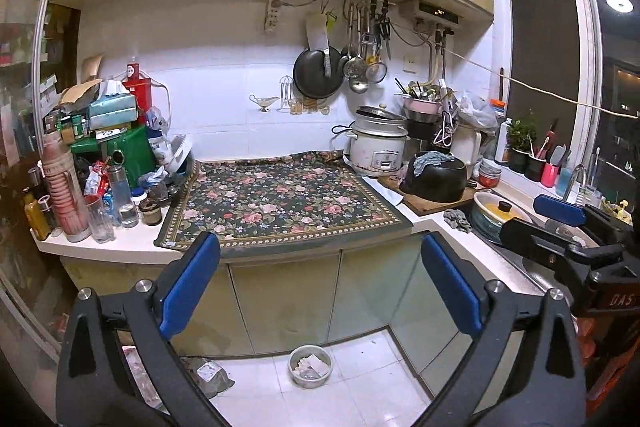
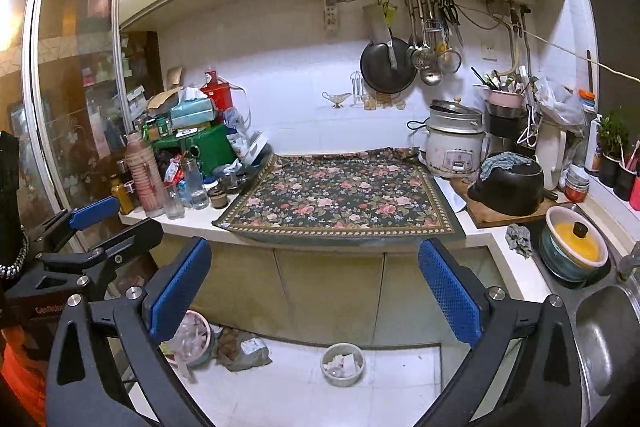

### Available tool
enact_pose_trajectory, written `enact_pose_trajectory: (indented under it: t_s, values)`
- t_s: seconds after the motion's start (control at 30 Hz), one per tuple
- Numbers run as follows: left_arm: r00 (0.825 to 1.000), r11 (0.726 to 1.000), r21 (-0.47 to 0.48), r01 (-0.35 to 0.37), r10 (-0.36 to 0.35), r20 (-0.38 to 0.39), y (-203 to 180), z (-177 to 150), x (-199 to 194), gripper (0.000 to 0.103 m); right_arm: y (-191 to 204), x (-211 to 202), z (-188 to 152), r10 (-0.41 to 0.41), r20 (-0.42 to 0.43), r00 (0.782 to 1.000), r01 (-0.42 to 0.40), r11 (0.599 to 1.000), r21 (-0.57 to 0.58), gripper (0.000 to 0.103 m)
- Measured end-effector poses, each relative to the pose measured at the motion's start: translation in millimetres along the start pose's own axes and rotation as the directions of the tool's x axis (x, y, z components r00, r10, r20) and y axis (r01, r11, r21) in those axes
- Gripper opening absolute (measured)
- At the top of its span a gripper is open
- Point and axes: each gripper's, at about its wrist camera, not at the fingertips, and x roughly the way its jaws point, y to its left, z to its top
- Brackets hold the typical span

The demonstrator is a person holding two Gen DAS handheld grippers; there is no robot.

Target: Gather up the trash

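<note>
A small round waste bin (image 1: 311,365) (image 2: 343,364) with crumpled paper and wrappers in it stands on the white floor tiles below the counter. My left gripper (image 1: 320,287) is open, its blue pads wide apart with nothing between them, held back from the counter and above the bin. My right gripper (image 2: 316,287) is open too and holds nothing. Each gripper shows in the other's view: the right gripper (image 1: 560,223) at the right edge, the left gripper (image 2: 92,215) at the left edge. A flowered cloth (image 1: 280,203) (image 2: 340,195) covers the counter's middle.
Bottles, stacked cups and boxes (image 1: 100,167) crowd the counter's left end. A rice cooker (image 1: 378,143), a black pot (image 1: 436,175) on a board and a lidded bowl (image 2: 574,243) by the sink (image 2: 608,339) fill the right. A bag (image 2: 244,347) and a pink bin (image 2: 192,339) lie on the floor.
</note>
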Motion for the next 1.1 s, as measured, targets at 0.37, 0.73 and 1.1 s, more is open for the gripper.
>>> enact_pose_trajectory:
  t_s: [0.37, 0.73, 1.1]
  values:
    - [1.000, 1.000, -0.005, -0.017, 0.017, -0.020, -6, 0, 5, 0.102, -10, 1, 0, 0.009, -0.041, 0.999, -0.008, 1.000, 0.005, 0.103]
    - [0.999, 0.999, -0.024, -0.035, 0.034, -0.033, -9, 5, 18, 0.102, -13, 4, 0, 0.028, -0.053, 0.998, -0.027, 0.999, 0.028, 0.103]
    - [0.999, 0.999, -0.031, -0.039, 0.038, -0.027, -9, 6, 22, 0.102, -11, 5, 1, 0.034, -0.051, 0.998, -0.032, 0.999, 0.029, 0.103]
